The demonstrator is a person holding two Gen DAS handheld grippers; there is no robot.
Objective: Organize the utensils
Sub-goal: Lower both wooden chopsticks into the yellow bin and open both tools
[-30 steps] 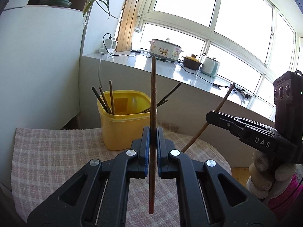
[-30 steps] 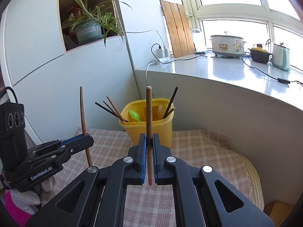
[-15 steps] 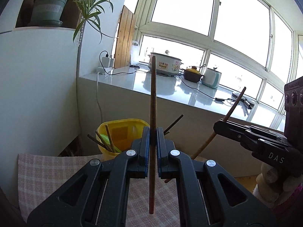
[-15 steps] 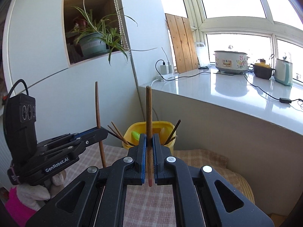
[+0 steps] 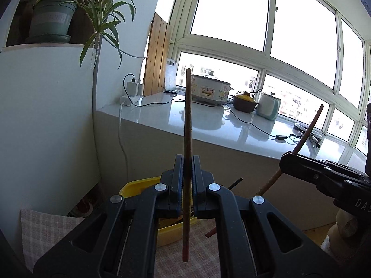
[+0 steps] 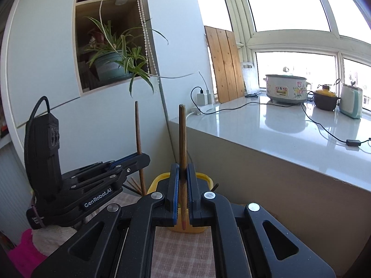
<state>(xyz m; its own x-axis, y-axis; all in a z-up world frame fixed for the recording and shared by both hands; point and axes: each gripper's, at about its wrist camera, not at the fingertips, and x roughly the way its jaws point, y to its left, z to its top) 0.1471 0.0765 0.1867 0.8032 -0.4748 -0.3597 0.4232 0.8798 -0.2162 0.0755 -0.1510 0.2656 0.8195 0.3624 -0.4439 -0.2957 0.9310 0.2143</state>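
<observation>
My left gripper [image 5: 187, 162] is shut on a dark brown chopstick [image 5: 187, 120], held upright. My right gripper [image 6: 183, 169] is shut on a lighter brown chopstick [image 6: 182, 139], also upright. A yellow utensil bin [image 5: 136, 185] stands on the checked cloth, mostly hidden behind each gripper; it also shows in the right wrist view [image 6: 160, 178]. Both grippers hover above and just in front of it. The right gripper appears at the right of the left wrist view [image 5: 287, 159] with its chopstick [image 5: 308, 129] tilted. The left gripper appears at the left of the right wrist view [image 6: 141, 158].
A checked cloth [image 5: 48, 229] covers the table. Behind runs a white windowsill counter [image 6: 266, 125] with a slow cooker [image 6: 286, 88], a brown pot [image 6: 324, 99], a kettle [image 6: 351, 103] and cables. A potted plant [image 6: 111, 64] sits in the cabinet niche at left.
Both grippers have risen and tilted up with their chopsticks, so the yellow bin has dropped low in both views and is now largely hidden behind the jaws.
</observation>
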